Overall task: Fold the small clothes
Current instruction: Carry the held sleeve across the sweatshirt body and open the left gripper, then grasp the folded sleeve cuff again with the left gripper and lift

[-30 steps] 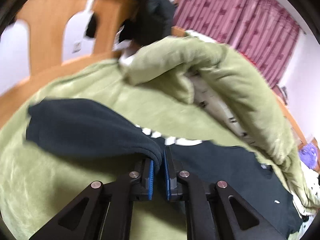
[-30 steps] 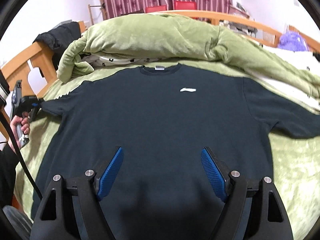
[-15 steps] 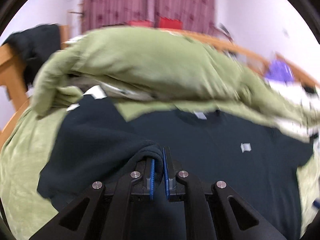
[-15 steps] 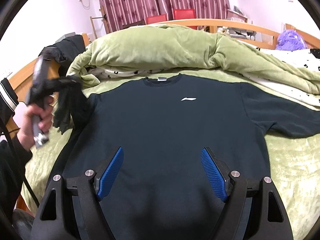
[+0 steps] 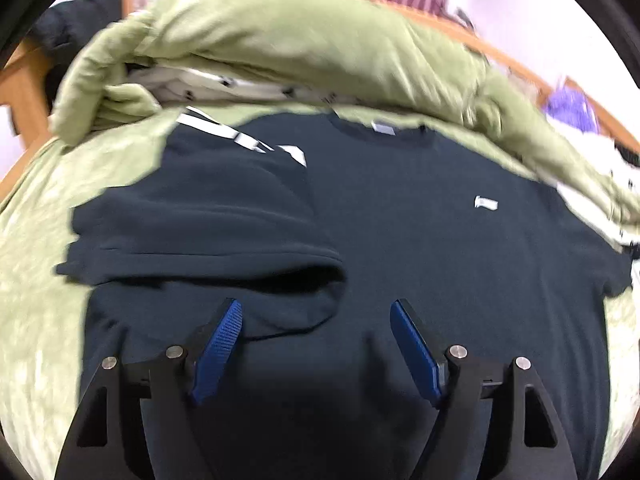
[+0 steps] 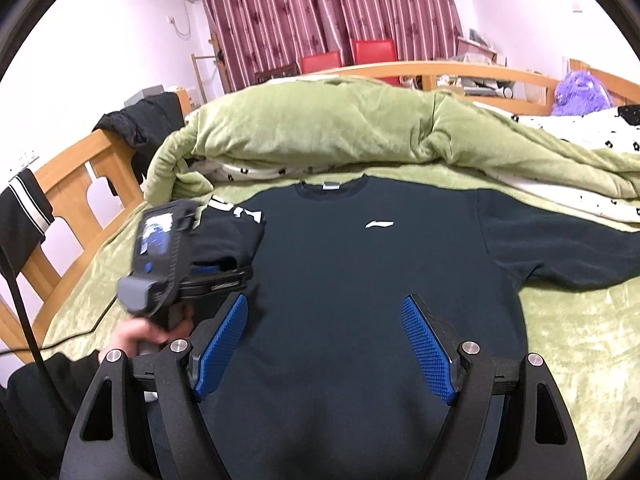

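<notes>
sweatshirt [image 6: 360, 280]: soft, limp | grip right cuff, frame right | left gripper [image 5: 316, 344], right gripper [image 6: 324, 352]: jaws released

Sweatshirt [image 6: 360, 280]: showing dark navy, with a small white logo [image 6: 379, 223] on the chest.
Folded sleeve [image 5: 208, 216]: showing white lettering.
Blanket [image 6: 320, 128]: showing olive green.
Curtains [image 6: 320, 12]: showing maroon with pale stripes.
Gripper pads [image 6: 424, 352]: showing blue, with a textured grid.
Chairs [image 6: 374, 51]: showing red.
</notes>
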`<state>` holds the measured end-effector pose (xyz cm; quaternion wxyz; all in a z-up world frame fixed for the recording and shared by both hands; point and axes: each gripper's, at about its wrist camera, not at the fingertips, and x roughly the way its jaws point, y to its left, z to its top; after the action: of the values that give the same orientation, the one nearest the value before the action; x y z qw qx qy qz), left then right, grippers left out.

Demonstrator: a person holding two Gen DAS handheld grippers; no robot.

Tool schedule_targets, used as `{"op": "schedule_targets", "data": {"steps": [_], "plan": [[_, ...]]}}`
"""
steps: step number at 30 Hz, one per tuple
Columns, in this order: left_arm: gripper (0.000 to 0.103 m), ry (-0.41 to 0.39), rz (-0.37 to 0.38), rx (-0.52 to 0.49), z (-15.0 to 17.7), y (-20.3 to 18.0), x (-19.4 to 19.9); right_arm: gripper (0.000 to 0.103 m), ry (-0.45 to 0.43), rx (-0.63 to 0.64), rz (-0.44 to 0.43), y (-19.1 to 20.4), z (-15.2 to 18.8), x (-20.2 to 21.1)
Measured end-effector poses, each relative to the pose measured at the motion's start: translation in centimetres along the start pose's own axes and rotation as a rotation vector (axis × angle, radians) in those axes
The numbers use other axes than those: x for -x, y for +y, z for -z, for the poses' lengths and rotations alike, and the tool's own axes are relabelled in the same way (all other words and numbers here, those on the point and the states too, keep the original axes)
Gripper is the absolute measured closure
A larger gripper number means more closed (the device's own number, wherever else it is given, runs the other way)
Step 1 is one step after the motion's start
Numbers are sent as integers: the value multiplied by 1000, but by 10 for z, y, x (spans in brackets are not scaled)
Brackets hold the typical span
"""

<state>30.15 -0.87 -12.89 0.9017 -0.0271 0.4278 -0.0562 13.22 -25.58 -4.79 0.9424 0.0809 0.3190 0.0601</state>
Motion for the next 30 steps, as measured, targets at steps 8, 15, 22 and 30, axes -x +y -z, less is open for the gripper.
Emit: {"op": "schedule_targets", "data": {"steps": [8,15,22,30], "plan": [[28,-49,-44,180,2,70,50,24,4,-36,6,-6,1,1],[28,-83,-74,243,2,118,75,24,29,-81,-36,-1,-4,-9],[28,-17,-11,395,-6,160,43,24,49,-34,26,-2,7,-24],[30,6,-15,499,-16,188,8,24,83,-6,81,-19,16,-39]]}}
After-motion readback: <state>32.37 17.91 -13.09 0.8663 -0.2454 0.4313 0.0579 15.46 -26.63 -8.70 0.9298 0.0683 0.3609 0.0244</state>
